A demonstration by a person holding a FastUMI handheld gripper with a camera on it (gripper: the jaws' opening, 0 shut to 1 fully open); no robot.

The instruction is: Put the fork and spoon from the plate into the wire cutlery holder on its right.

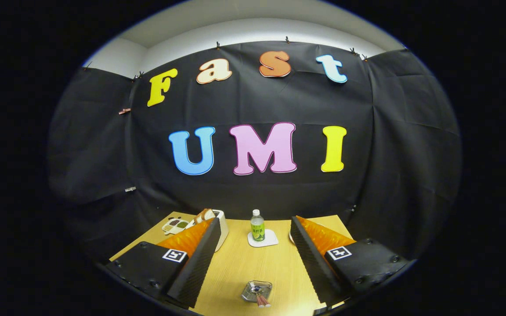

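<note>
**Gripper spread wide above the table**

We see the wooden table [235,263] below us. Our gripper [255,241] hangs with its fingers spread and empty. A toaster [218,226] stands far left, a bottle [257,224] on a white coaster [266,240] far centre, and a small glass dish [256,290] near, between the fingers. We cannot make out the plate, fork or spoon.

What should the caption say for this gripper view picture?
Open gripper held above a wooden table, with a bottle beyond its fingers.

Gripper camera rides above table [235,263], facing forward toward booth wall [253,109].
</note>
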